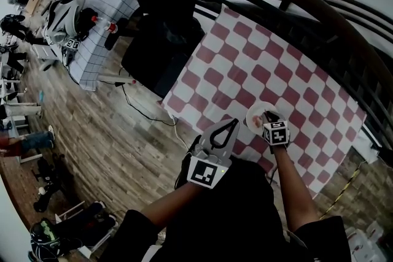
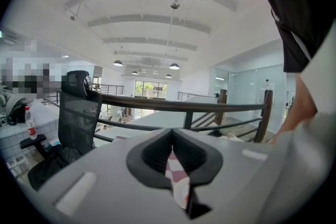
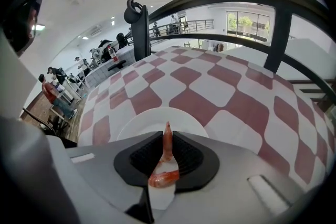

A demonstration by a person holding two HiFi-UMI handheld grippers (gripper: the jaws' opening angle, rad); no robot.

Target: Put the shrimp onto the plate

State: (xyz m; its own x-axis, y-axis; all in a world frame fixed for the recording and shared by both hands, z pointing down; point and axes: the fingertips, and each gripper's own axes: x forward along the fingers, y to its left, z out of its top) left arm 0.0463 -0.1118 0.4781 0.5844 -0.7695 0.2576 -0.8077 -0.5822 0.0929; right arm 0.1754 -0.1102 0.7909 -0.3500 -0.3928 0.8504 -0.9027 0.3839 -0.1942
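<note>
Head view: at lower centre the left gripper (image 1: pixel 233 124) hangs over the near edge of the checked tablecloth (image 1: pixel 276 64). Just to its right, the right gripper (image 1: pixel 268 115) sits over a white plate (image 1: pixel 253 113). The shrimp cannot be made out here.

Left gripper view: the jaws meet at their tips, clenched on nothing, with a sliver of cloth showing through the slit at lower centre. An office chair (image 2: pixel 79 113) stands at left.

Right gripper view: only here does the shrimp (image 3: pixel 164 176) show, pinched between the pads at lower centre, over the plate (image 3: pixel 131 126), whose visible surface is plain white.
</note>
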